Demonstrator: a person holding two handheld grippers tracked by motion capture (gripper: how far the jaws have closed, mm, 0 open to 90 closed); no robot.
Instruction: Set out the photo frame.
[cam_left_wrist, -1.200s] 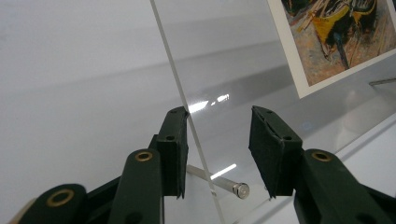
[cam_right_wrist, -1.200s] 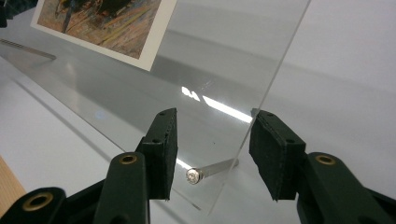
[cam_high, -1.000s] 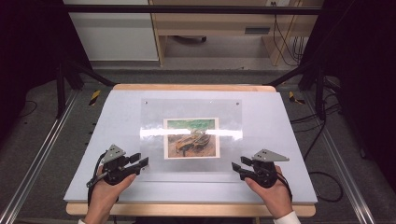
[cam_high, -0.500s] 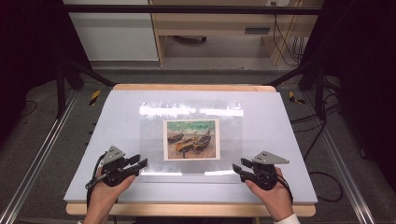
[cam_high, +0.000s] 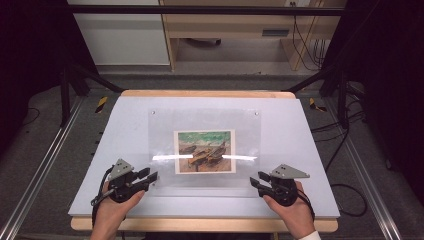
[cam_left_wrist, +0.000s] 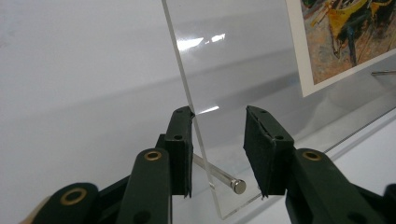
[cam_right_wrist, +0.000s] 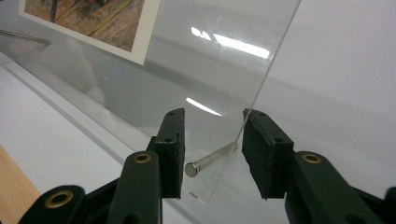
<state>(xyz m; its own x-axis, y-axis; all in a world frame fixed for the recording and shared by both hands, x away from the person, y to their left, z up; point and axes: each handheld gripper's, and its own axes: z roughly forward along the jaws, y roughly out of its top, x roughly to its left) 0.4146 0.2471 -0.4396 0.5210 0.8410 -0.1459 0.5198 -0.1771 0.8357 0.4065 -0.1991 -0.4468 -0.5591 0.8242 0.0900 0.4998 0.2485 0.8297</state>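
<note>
A clear acrylic panel (cam_high: 162, 135) with a boat picture (cam_high: 205, 151) under it lies on the white table (cam_high: 115, 130). My left gripper (cam_high: 150, 176) is at the panel's near left corner and my right gripper (cam_high: 255, 181) at its near right corner. In the left gripper view the jaws (cam_left_wrist: 218, 114) straddle the corner and its metal pin (cam_left_wrist: 219, 177), with a small gap left at the pin's head. In the right gripper view the jaws (cam_right_wrist: 214, 115) have just been closing around the other corner and its pin (cam_right_wrist: 210, 158), and the pads are not clearly pressing.
The table's wooden front edge (cam_high: 200, 224) runs just below my hands. A black frame bar (cam_high: 200, 9) crosses overhead at the back, and metal rails (cam_high: 40, 170) flank the table. Cables lie on the floor at the right (cam_high: 345, 190).
The bright glare on the panel slid from its far edge to across the picture, so the panel has tilted a little. Both hands stayed at the near corners.
</note>
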